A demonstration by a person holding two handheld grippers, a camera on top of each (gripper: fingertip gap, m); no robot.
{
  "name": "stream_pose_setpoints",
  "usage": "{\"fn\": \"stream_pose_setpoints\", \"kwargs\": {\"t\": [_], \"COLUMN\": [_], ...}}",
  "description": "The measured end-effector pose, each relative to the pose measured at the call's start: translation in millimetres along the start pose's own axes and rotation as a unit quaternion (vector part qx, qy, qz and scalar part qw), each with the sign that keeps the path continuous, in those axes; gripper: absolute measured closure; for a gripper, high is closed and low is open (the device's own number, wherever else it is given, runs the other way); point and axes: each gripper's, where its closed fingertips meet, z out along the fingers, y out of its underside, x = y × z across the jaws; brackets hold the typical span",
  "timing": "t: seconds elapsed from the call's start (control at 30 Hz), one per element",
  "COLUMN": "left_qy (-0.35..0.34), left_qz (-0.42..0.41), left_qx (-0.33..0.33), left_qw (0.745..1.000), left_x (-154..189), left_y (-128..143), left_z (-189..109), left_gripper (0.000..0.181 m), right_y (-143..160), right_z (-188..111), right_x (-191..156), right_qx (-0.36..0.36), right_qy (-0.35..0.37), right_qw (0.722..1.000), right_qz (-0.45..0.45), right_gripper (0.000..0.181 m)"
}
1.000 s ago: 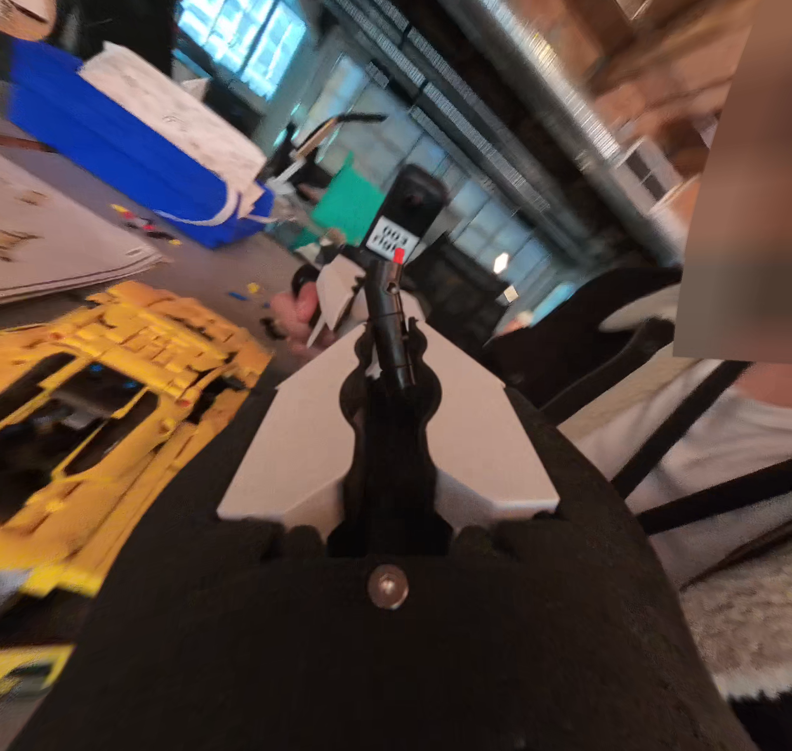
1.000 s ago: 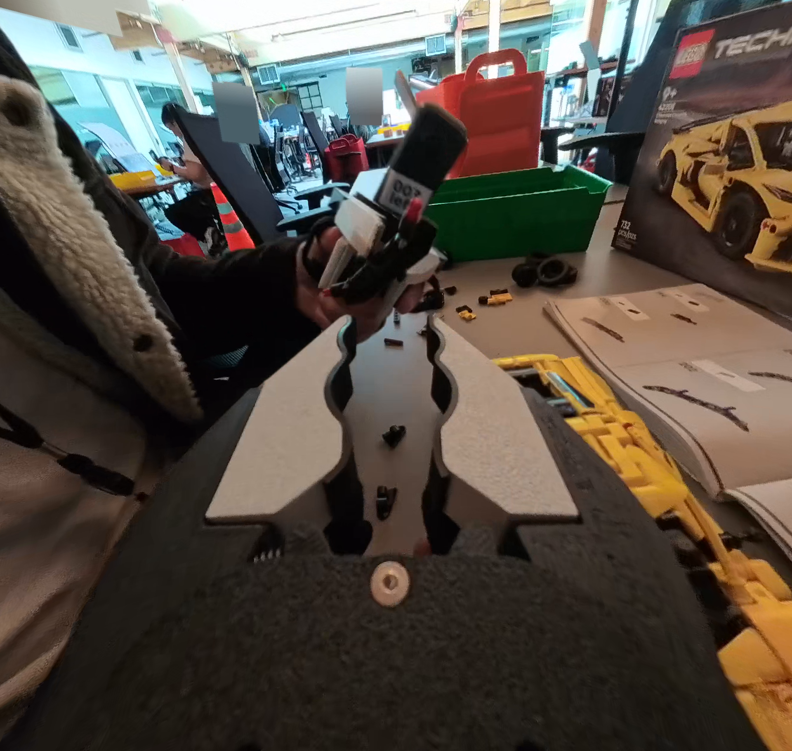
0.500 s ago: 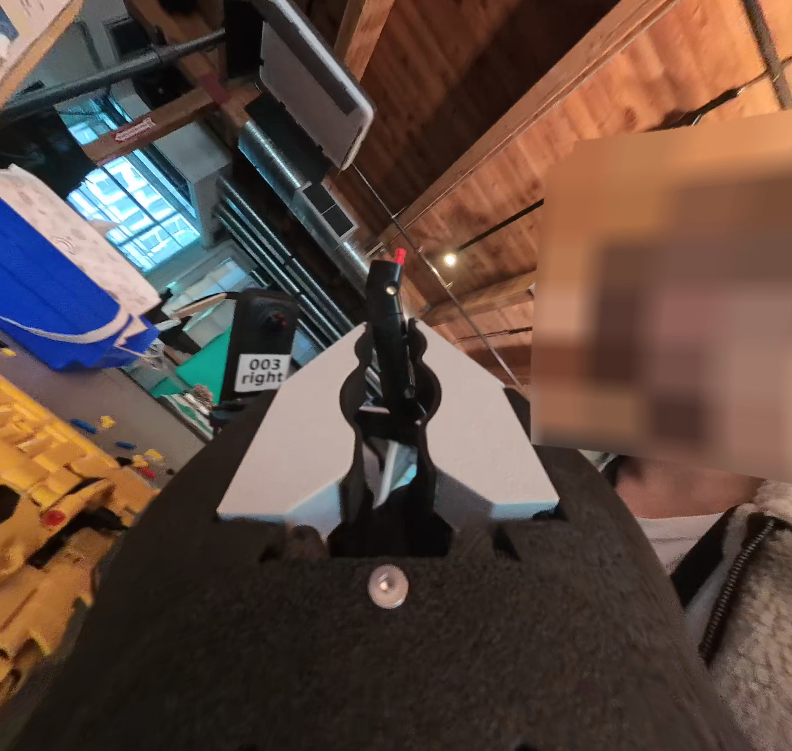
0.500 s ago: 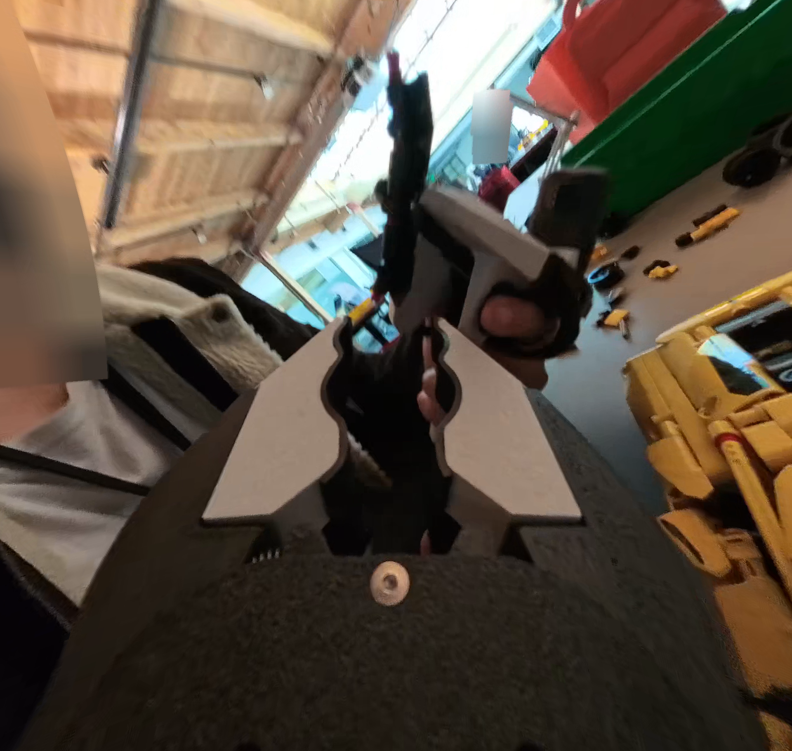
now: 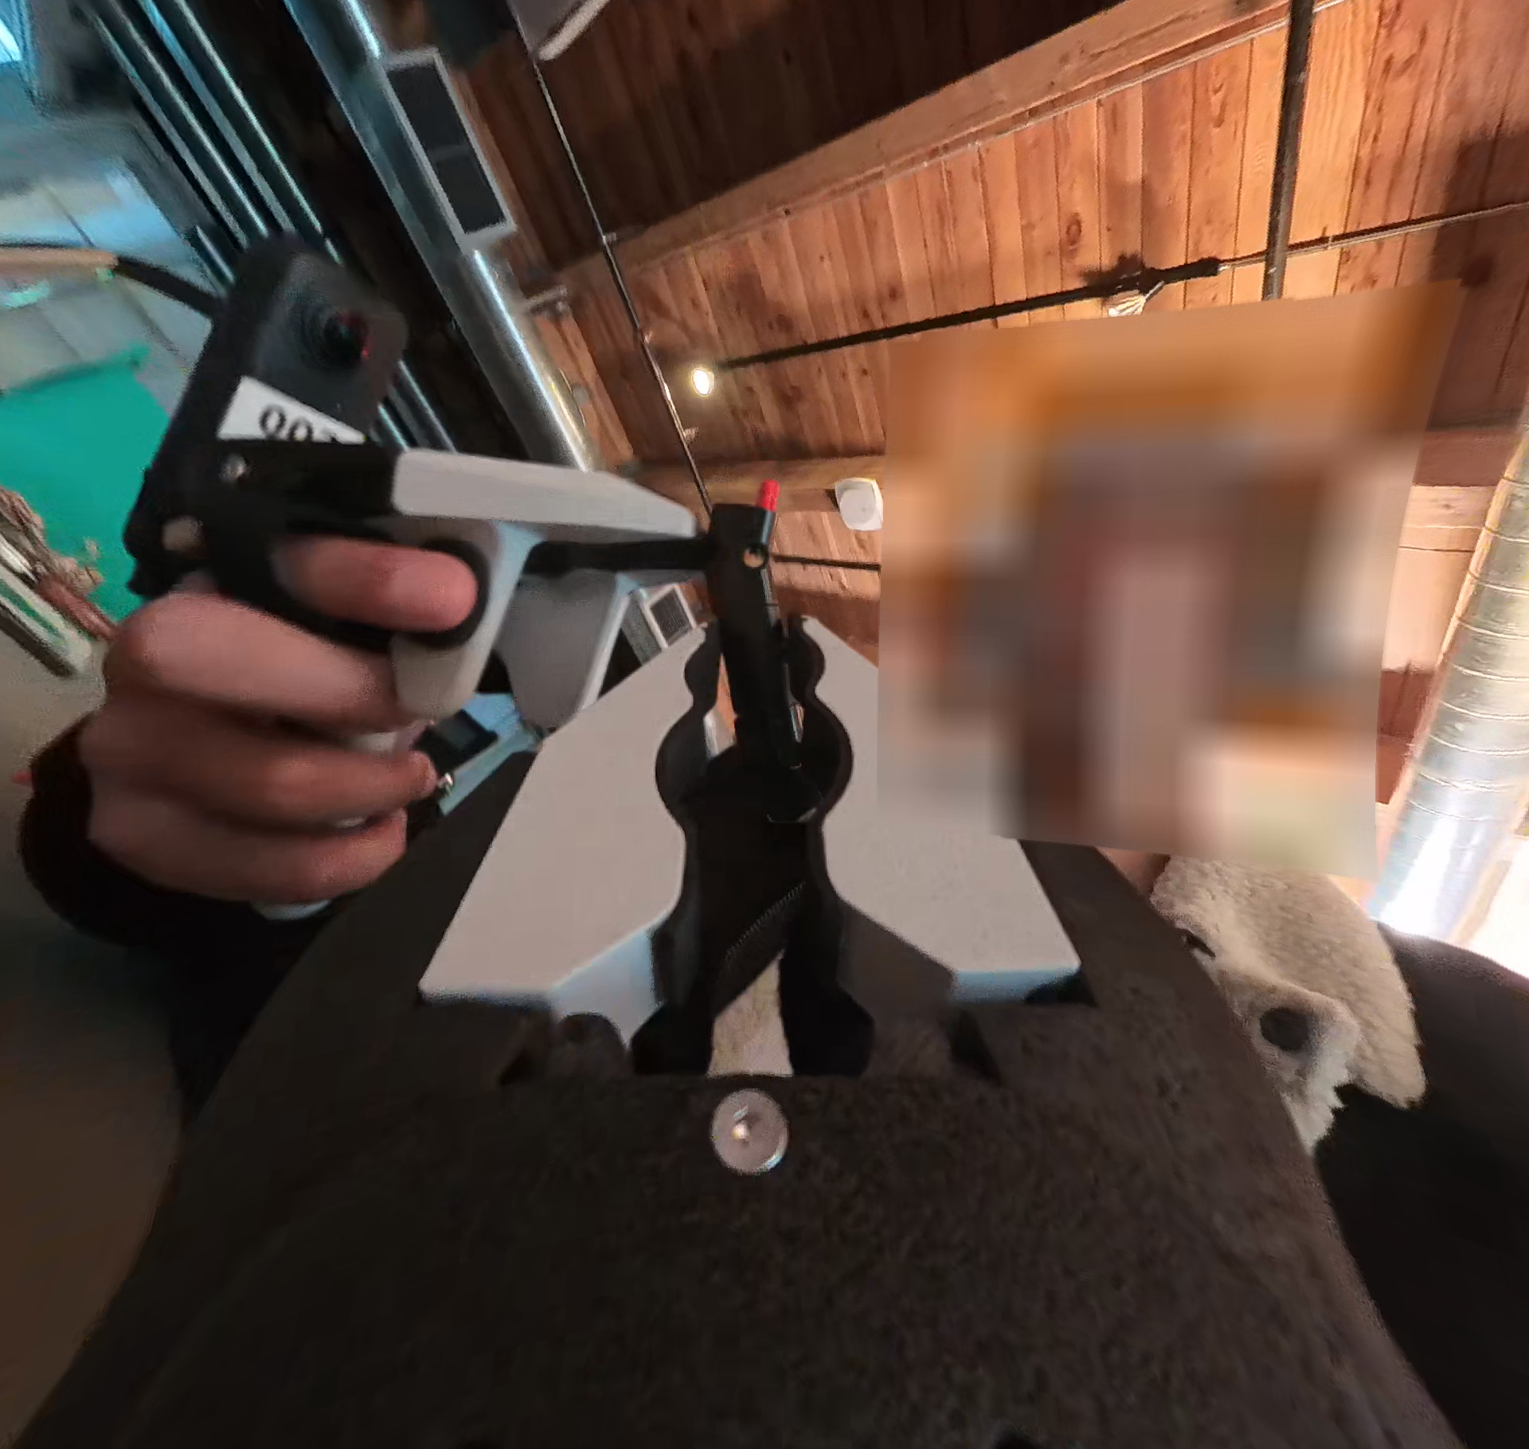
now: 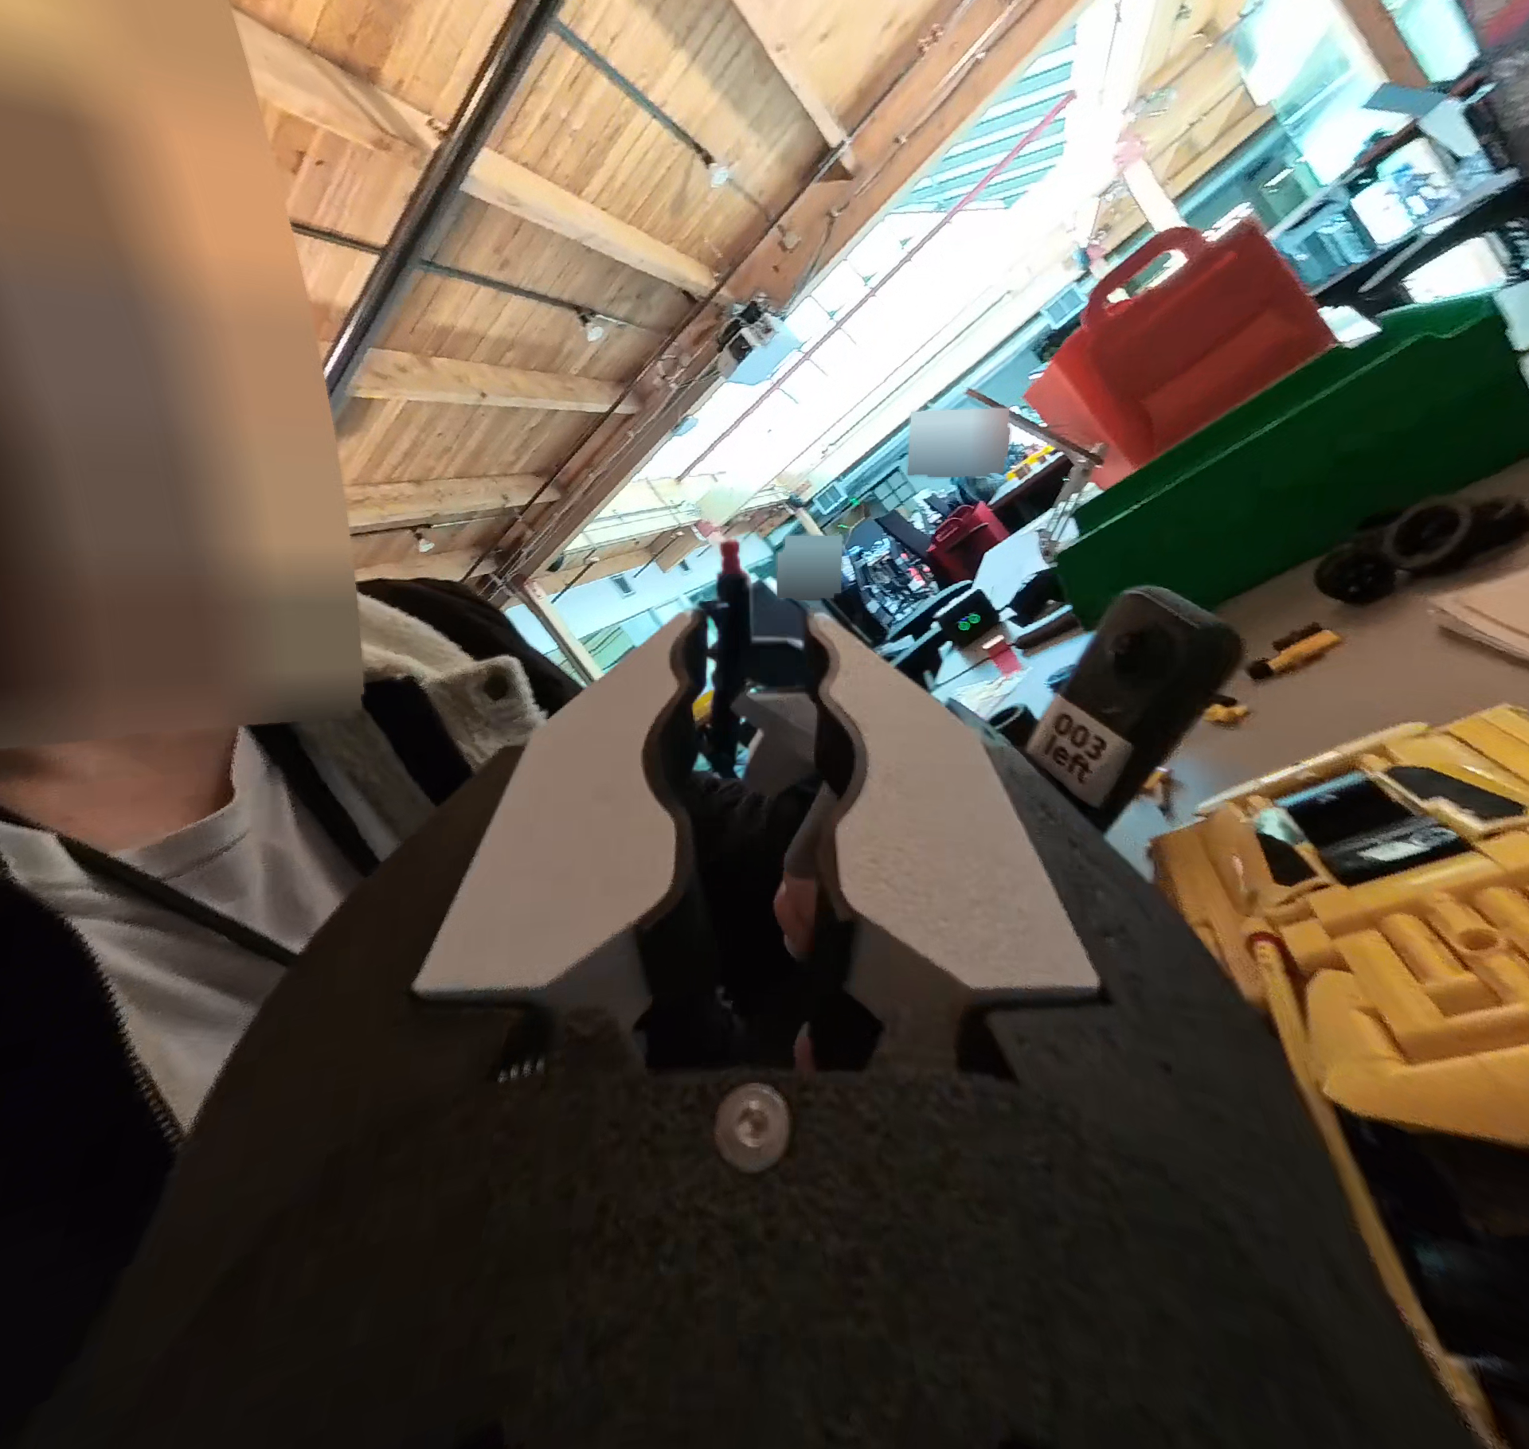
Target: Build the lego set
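Since the earlier frame, both of my grippers have tilted up toward the wooden ceiling (image 5: 1076, 168), and the right gripper (image 5: 703, 553) has closed in from the left of the left wrist view until its finger tips meet the black lego piece (image 5: 757, 648).

Left gripper (image 5: 757, 665): fingers pressed onto the black lego piece, which stands upright at frame centre with its red pin (image 5: 768, 491) at the top.

Right gripper, right wrist view (image 6: 753, 648): fingers are drawn in close around the top of the same piece (image 6: 728, 665). I cannot tell whether they grip it or only flank it; the gap is dark and crowded.

A hand (image 5: 265, 714) holds the right gripper's handle at middle left of the left wrist view.

The yellow lego car (image 6: 1324, 896) lies on the table (image 6: 1365, 665) at the right edge of the right wrist view. Loose pieces (image 6: 1291, 648), black tyres (image 6: 1406, 541), a green bin (image 6: 1282, 499) and a red bag (image 6: 1183, 350) sit beyond it at upper right.
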Motion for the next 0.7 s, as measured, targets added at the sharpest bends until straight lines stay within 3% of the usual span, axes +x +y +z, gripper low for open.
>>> {"fn": "stream_pose_setpoints", "kwargs": {"t": [0.03,0.07,0.13,0.23,0.37,0.47,0.63,0.7], "left_qy": [0.000,0.001,-0.005,-0.092,-0.230,-0.253,-0.287,-0.295], "left_qz": [-0.008,-0.012,-0.010,0.061,0.196,0.194,0.182,0.182], "left_qx": [-0.007,-0.012,-0.017,-0.036,-0.151,-0.223,-0.225,-0.190], "left_qw": [1.000,1.000,1.000,0.993,0.941,0.921,0.913,0.919], "left_x": [-2,-2,-4,-21,-44,-57,-71,-72], "left_y": [3,6,8,4,20,43,43,31], "left_z": [2,3,3,-4,-19,-21,-26,-26], "left_gripper": [0.165,0.165,0.166,0.166,0.165,0.165,0.173,0.173], "right_y": [2,3,5,8,22,29,39,35], "right_z": [0,0,0,-7,-24,-30,-29,-23], "right_x": [-3,-5,-7,5,20,17,28,38], "right_qx": [-0.004,-0.010,-0.018,-0.045,-0.110,-0.147,-0.177,-0.157], "right_qy": [-0.008,-0.014,-0.017,0.017,0.048,0.048,0.097,0.131], "right_qw": [1.000,1.000,1.000,0.999,0.990,0.986,0.979,0.979], "right_qz": [-0.003,-0.009,-0.012,0.007,0.073,0.065,0.020,-0.016], "right_gripper": [0.163,0.172,0.173,0.174,0.175,0.174,0.174,0.172]}}
